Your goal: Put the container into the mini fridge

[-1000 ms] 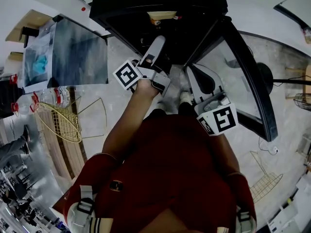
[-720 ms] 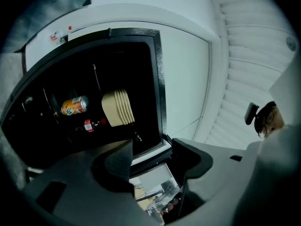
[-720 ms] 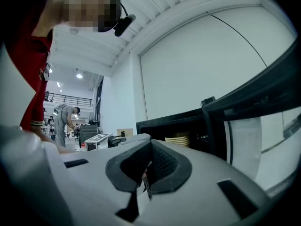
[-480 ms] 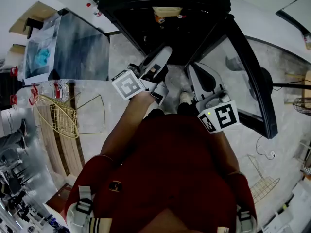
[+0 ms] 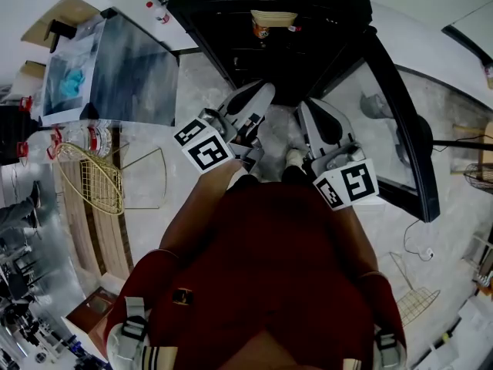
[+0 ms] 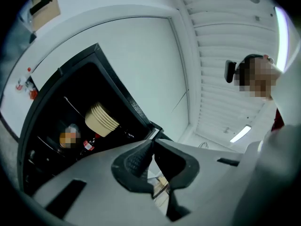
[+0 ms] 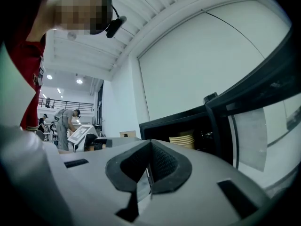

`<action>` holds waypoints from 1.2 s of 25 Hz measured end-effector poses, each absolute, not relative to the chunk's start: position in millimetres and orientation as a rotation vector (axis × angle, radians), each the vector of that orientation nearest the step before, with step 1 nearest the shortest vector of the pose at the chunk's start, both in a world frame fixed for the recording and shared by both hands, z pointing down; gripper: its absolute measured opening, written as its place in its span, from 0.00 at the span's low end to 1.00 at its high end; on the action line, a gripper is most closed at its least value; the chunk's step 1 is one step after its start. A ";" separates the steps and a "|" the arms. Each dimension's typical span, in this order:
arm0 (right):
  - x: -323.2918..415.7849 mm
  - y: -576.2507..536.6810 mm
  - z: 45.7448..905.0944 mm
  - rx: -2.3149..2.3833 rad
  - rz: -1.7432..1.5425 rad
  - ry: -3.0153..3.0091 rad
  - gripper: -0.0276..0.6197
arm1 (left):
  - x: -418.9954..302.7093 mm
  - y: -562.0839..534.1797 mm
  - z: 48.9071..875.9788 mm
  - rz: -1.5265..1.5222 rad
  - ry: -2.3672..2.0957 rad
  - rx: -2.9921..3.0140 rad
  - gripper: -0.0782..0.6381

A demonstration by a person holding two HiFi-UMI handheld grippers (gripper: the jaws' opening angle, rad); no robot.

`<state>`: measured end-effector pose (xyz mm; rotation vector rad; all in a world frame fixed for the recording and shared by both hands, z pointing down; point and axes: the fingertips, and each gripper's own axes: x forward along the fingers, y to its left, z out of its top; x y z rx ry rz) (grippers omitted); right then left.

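The cream ribbed container (image 5: 269, 17) sits on a shelf inside the open black mini fridge (image 5: 223, 14), on its own, with no gripper touching it. It also shows in the left gripper view as the container (image 6: 101, 119) and in the right gripper view as the container (image 7: 182, 139). My left gripper (image 5: 264, 91) hangs just outside the fridge opening. Its jaws have just been closing and now meet with nothing between them, as the left gripper (image 6: 153, 143) shows. Beside it my right gripper (image 5: 310, 108) is shut and empty, its tips together at the right gripper (image 7: 150, 144).
The fridge's glass door (image 5: 400, 129) stands swung open at the right. A can (image 5: 260, 30) stands next to the container, with a red-labelled bottle (image 6: 88, 145) inside too. A glass-fronted cabinet (image 5: 127, 75), bottles (image 5: 77, 141) and a wire basket (image 5: 92, 185) stand at the left.
My left gripper has pulled back out of the fridge toward me, rolled, and shut its jaws. The container stays on the shelf. The right gripper has held still.
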<state>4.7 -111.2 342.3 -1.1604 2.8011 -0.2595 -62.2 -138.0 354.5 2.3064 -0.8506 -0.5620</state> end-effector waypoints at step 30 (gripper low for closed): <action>-10.3 -101.3 331.9 -1.126 -0.202 2.801 0.04 | -48.6 -101.2 337.6 -0.135 -1.094 2.789 0.12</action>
